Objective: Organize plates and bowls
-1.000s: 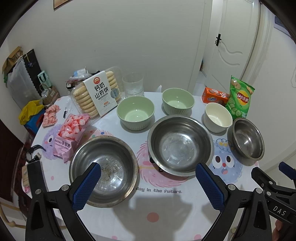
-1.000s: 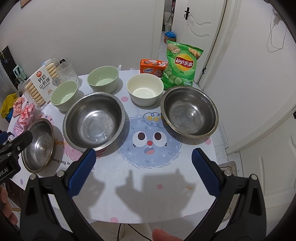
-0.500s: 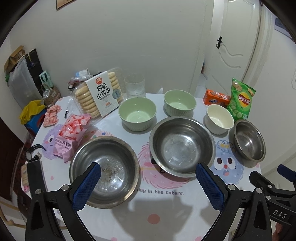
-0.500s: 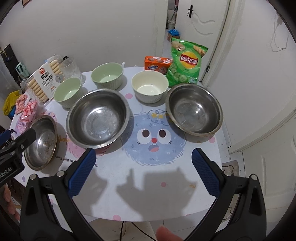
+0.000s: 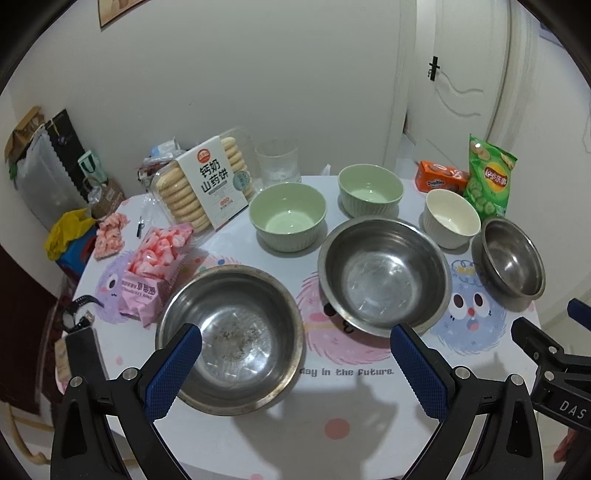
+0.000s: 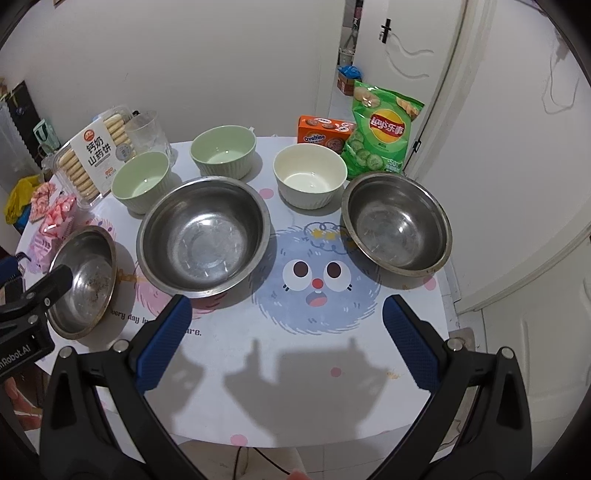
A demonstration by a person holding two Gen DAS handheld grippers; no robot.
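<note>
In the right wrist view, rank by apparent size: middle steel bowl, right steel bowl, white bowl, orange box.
1. Middle steel bowl
2. Right steel bowl, close behind it
3. White bowl
4. Orange box, farthest away and partly hidden

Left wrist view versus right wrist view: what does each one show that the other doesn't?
Only the left wrist view shows the black bags stacked against the wall and the picture frame above. Only the right wrist view shows the blue bag on the floor past the doorway. Both show all six bowls, including the middle steel bowl, the cream bowl, the chips bag, and each open gripper: left gripper, right gripper.
</note>
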